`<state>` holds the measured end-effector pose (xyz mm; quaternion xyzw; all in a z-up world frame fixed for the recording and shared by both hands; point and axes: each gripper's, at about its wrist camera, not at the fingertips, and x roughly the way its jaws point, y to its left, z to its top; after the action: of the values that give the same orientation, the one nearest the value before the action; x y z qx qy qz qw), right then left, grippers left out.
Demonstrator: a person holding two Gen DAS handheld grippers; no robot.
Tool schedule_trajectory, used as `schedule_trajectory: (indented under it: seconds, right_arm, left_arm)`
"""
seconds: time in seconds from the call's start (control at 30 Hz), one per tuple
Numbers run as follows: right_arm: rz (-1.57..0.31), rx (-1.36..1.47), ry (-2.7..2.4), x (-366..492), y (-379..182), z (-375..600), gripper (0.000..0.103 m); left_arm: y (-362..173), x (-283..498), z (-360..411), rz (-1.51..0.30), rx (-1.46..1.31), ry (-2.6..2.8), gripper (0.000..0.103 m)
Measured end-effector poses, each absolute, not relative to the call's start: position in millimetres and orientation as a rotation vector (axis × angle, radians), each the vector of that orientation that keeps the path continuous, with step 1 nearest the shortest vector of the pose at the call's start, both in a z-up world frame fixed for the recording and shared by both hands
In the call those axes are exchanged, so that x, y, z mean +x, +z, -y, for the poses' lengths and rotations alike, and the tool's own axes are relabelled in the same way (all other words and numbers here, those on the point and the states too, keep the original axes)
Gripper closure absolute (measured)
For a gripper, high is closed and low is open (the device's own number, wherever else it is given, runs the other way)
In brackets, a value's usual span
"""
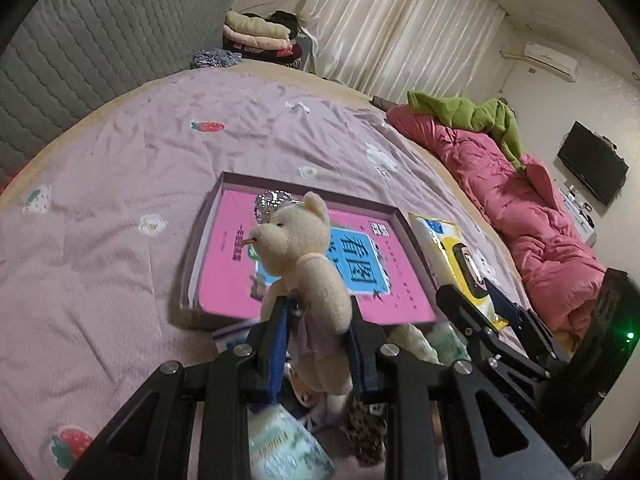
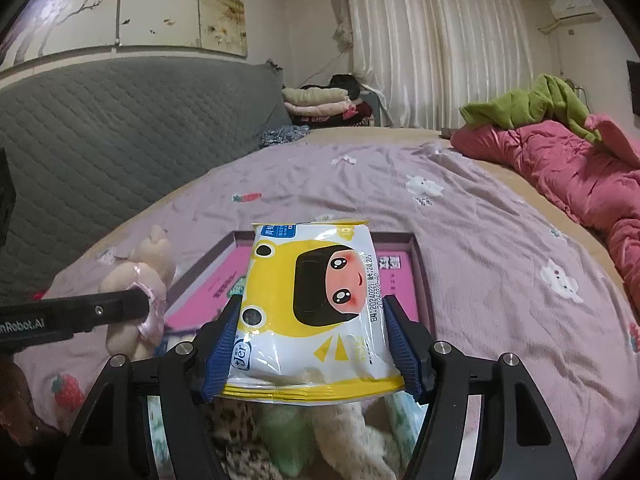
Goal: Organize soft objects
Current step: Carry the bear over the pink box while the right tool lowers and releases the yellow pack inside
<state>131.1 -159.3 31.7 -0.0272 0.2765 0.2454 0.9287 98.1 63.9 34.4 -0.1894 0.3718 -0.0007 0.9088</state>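
A cream teddy bear (image 1: 308,256) in a pale pink dress hangs upright above the bed, with my left gripper (image 1: 316,320) shut on its middle. The bear (image 2: 136,280) and the left gripper's finger also show at the left of the right wrist view. My right gripper (image 2: 312,332) is shut on a yellow and white wet-wipes pack (image 2: 316,304) with a cartoon face, held lifted over the bed. In the left wrist view that pack (image 1: 452,248) and the right gripper's fingers (image 1: 480,304) are at the right. Under both grippers lies a heap of soft items (image 2: 288,432).
A shallow box (image 1: 224,188) with a pink book in it lies on the lilac bedspread (image 1: 120,184) ahead. A pink quilt (image 1: 532,216) and green cloth (image 1: 480,116) lie at the right, a grey padded headboard (image 2: 120,136) at the left, folded clothes (image 2: 320,104) beyond.
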Motion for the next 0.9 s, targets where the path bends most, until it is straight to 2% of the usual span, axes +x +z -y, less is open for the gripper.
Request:
schedule_trajectory:
  seconds: [0.33,0.9]
  right_arm:
    - [-0.589,-0.055,0.472,157,23,152,0.034]
    - [-0.7,-0.085,0.399,208,-9,157,0.034]
  left_arm:
    - [30,124,-81,-0.724,-0.382,0.048,0.076]
    - [-3,169,-99,-0.805,-0.37,0.103,0.076]
